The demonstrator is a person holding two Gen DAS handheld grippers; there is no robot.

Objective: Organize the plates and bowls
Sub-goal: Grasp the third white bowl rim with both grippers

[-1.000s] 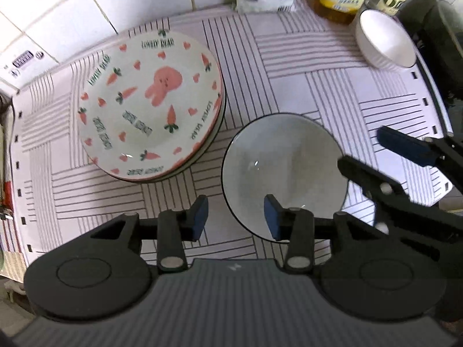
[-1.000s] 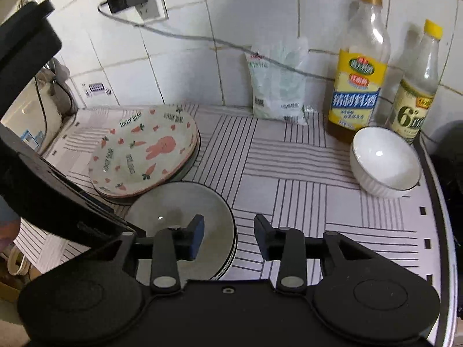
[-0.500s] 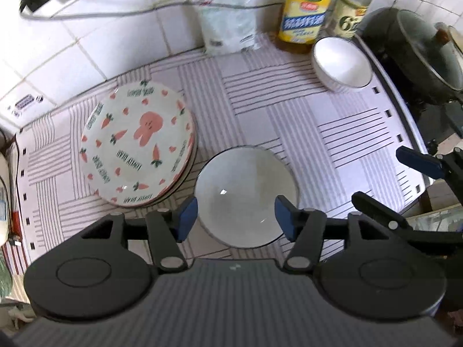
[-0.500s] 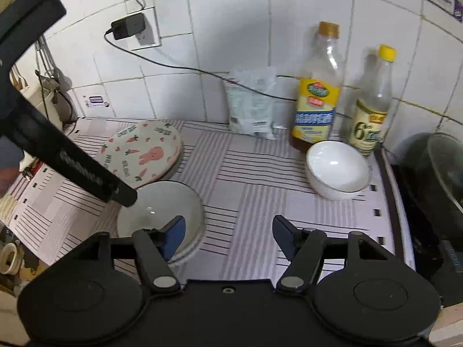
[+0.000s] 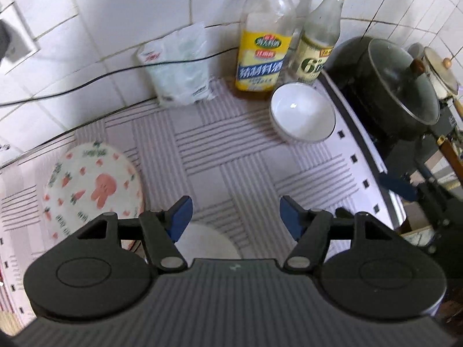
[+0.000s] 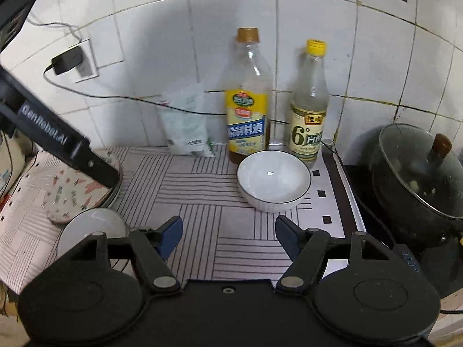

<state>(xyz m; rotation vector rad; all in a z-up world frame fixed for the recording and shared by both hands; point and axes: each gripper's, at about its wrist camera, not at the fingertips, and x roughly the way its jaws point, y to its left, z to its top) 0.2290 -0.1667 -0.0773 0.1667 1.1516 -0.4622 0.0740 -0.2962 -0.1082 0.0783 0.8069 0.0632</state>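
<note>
Both grippers have pulled back and up from the grey bowl [image 6: 92, 225] since a sec ago, w/ the view now swung toward the tiled wall. Left gripper [image 5: 233, 215]: fingers [image 5: 181, 212] apart and opening, nothing between them, only striped mat [image 5: 231, 159] below. Right gripper [image 6: 228, 235]: fingers [image 6: 170, 235] likewise apart and opening, empty, over the mat. Grey bowl sits on the desk at front left, just beside the bunny plate [image 5: 92, 188], which tops a stack at the mat's left. White bowl [image 6: 273, 179] stands well apart at back right, just in front of two bottles [image 6: 247, 101] by the wall, near a bag [image 6: 186, 121]. Lidded pot [image 6: 419, 173] sits on the stove at right. Left gripper's arm crosses the plate in the right wrist view.
</note>
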